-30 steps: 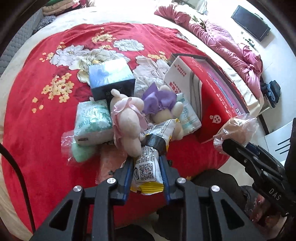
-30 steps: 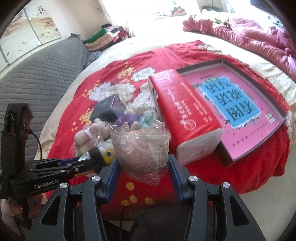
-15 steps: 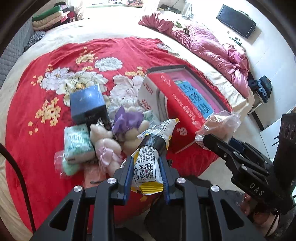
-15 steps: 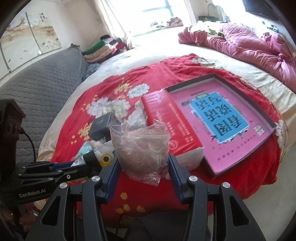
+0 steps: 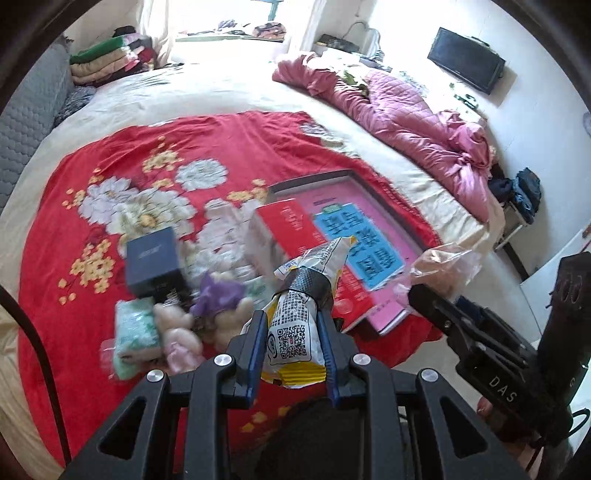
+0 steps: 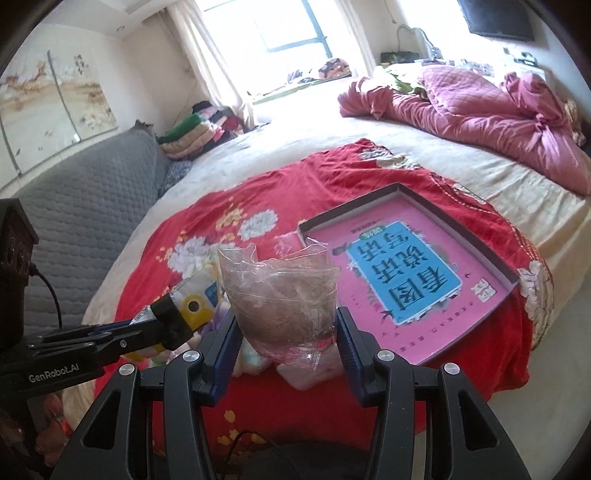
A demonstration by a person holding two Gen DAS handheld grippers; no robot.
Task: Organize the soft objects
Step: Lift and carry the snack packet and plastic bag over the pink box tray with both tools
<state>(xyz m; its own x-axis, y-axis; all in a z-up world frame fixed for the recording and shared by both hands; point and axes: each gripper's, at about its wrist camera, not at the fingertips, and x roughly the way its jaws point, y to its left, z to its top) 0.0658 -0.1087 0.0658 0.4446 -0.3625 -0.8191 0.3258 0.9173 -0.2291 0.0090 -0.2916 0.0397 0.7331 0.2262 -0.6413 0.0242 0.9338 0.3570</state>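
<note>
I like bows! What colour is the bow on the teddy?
Purple bow, clearest in the left wrist view.

Left tool [image 5: 293,332], right tool [image 6: 286,332]: black frames, blue pads, silver screws, white lettering.

A bedroom in a lived-in home. A wide bed [image 6: 280,155] fills the room, spread with a red floral blanket [image 5: 207,147] and a crumpled pink quilt [image 6: 480,107]; a grey quilted headboard [image 6: 88,206] runs along one side beneath framed floral panels [image 6: 55,96]. Folded clothes [image 6: 199,125] are stacked by the curtained window [image 6: 291,26], and a dark flat screen [image 5: 467,70] hangs on the white wall.
</note>
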